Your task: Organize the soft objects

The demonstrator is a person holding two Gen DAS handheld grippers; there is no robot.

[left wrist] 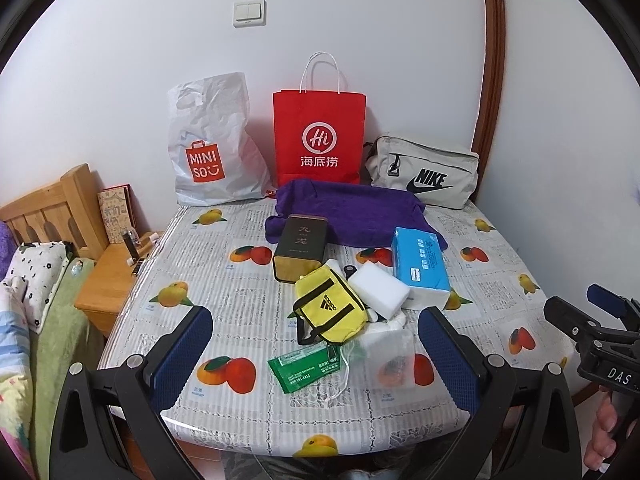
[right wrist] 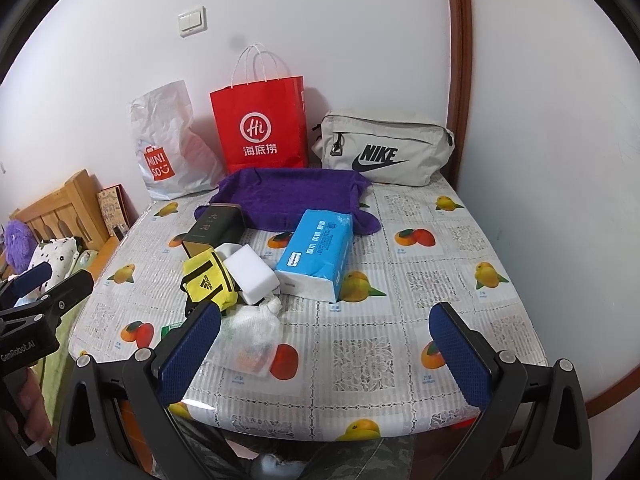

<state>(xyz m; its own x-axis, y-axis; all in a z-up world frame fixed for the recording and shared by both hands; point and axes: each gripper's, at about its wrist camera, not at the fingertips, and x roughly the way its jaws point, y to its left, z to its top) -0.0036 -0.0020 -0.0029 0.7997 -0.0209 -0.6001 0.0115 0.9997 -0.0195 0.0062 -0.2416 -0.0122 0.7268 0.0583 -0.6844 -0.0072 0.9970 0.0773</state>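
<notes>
1. Left tool (left wrist: 316, 344) hangs spread wide and empty at the worktop (left wrist: 500, 280) edge; right tool (right wrist: 324, 344) likewise.
2. The yellow pouch (left wrist: 330, 308) lies straight ahead of the left tool, nearer that hand, its long axis slanting left-to-right.

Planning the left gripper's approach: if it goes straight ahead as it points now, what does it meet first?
Probably the green packet, lying nearest between the open jaws of the left gripper, with the yellow pouch just behind it. Depth is hard to judge through the fisheye.
</notes>
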